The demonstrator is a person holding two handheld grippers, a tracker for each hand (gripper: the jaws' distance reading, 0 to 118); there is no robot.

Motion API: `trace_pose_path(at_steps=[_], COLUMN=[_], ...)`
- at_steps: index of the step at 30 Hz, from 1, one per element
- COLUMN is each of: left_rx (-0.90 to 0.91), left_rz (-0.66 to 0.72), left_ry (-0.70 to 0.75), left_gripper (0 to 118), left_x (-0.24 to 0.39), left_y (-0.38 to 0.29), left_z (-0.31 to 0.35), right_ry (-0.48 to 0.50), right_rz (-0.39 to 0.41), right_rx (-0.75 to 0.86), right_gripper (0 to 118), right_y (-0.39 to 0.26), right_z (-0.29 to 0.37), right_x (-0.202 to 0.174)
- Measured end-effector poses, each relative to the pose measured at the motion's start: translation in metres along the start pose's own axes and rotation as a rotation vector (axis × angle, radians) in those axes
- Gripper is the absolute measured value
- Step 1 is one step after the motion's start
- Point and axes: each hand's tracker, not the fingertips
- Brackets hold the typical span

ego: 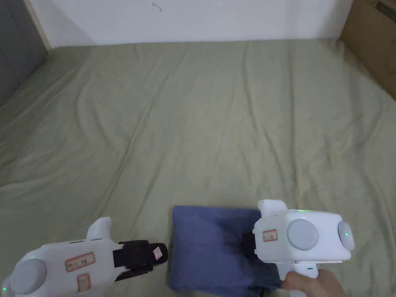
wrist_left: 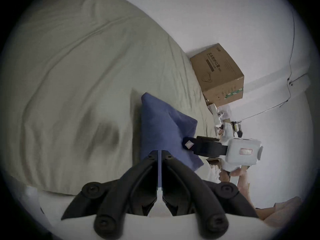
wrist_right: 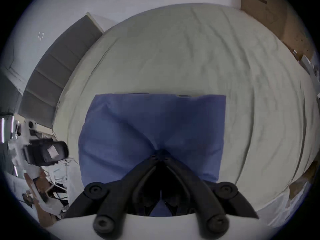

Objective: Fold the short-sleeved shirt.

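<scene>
The blue shirt (ego: 209, 247) lies folded into a neat rectangle near the front edge of the olive bed sheet (ego: 193, 116). My right gripper (ego: 246, 243) rests on the shirt's right part, held by a hand. In the right gripper view its jaws are shut, tips (wrist_right: 160, 154) dented into the shirt (wrist_right: 155, 122), with creases running toward them; no cloth shows between the jaws. My left gripper (ego: 161, 251) hovers just left of the shirt, apart from it, shut and empty (wrist_left: 159, 151). The left gripper view shows the shirt (wrist_left: 161, 126) with the right gripper (wrist_left: 186, 142) on it.
A cardboard box (ego: 373, 42) stands at the bed's far right corner, against the white wall. A grey headboard (ego: 15, 58) runs along the left side. Wrinkled sheet stretches beyond the shirt to the wall.
</scene>
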Motion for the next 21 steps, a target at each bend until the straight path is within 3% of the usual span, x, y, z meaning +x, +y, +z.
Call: trace_pose_path(at_steps=[1, 5, 8, 12, 15, 19, 20, 21], left_rx=[-0.001, -0.053, -0.091, -0.113, -0.084, -0.141, -0.143, -0.144], left_rz=[0.025, 0.085, 0.095, 0.177, 0.220, 0.187, 0.175, 0.153], left_ry=[-0.024, -0.128, -0.200, -0.228, -0.347, -0.350, -0.336, -0.294], left_gripper=[15, 87, 107, 111, 111, 111, 103, 81], left_x=[-0.004, -0.011, -0.014, -0.024, -0.024, -0.021, -0.020, -0.020], left_y=[0.000, 0.005, 0.010, 0.009, 0.010, 0.014, 0.016, 0.017], left_z=[-0.004, -0.024, -0.044, -0.077, -0.094, -0.107, -0.106, -0.103], right_ry=[0.008, 0.013, 0.008, 0.018, 0.038, 0.049, 0.047, 0.042], right_rz=[-0.006, 0.007, 0.004, -0.009, -0.032, -0.051, -0.050, -0.045], right_rx=[-0.009, -0.011, -0.009, -0.009, -0.012, -0.013, -0.012, -0.012], right_gripper=[0, 0, 0, 0, 0, 0, 0, 0], right_y=[0.002, 0.002, 0.001, -0.001, 0.000, 0.000, 0.000, 0.000], right_z=[0.001, 0.006, 0.005, 0.008, 0.008, 0.005, 0.005, 0.006], right_x=[0.003, 0.004, 0.003, 0.005, 0.010, 0.011, 0.011, 0.010])
